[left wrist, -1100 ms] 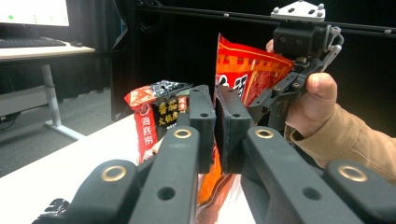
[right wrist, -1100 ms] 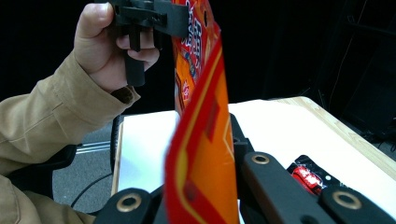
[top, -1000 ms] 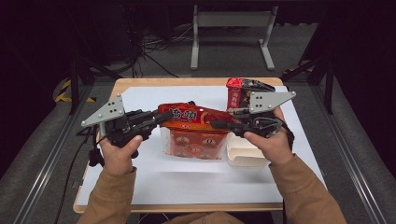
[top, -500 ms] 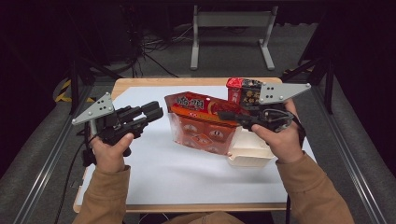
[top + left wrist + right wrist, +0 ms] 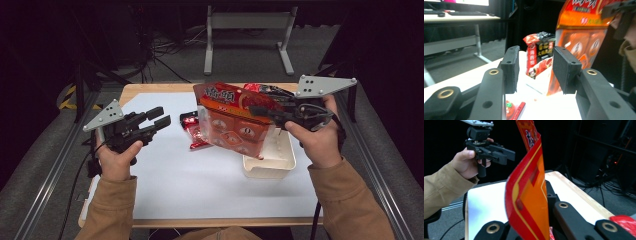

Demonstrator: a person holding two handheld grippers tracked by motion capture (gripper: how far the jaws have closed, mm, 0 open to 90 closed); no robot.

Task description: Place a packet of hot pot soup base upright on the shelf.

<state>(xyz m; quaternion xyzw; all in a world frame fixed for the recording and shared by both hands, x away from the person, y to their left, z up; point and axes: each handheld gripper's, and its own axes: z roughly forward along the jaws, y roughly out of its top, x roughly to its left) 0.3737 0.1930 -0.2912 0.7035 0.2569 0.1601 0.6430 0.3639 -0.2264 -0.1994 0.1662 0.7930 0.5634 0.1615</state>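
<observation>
Wooden table (image 5: pixel 131 91), top mostly covered by a white sheet (image 5: pixel 200 185); bare wood strip at the 12 and 6 o'clock edges. On the sheet: small red snack packet (image 5: pixel 192 131) near centre, a cream rectangular tray (image 5: pixel 270 167) at about 4 o'clock from it, and a red-and-black packet (image 5: pixel 539 53) standing at the far edge, roughly 1 o'clock.

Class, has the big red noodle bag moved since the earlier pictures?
Yes. The red noodle bag has risen off the table, tilted above the white tray, held by the right gripper.
</observation>
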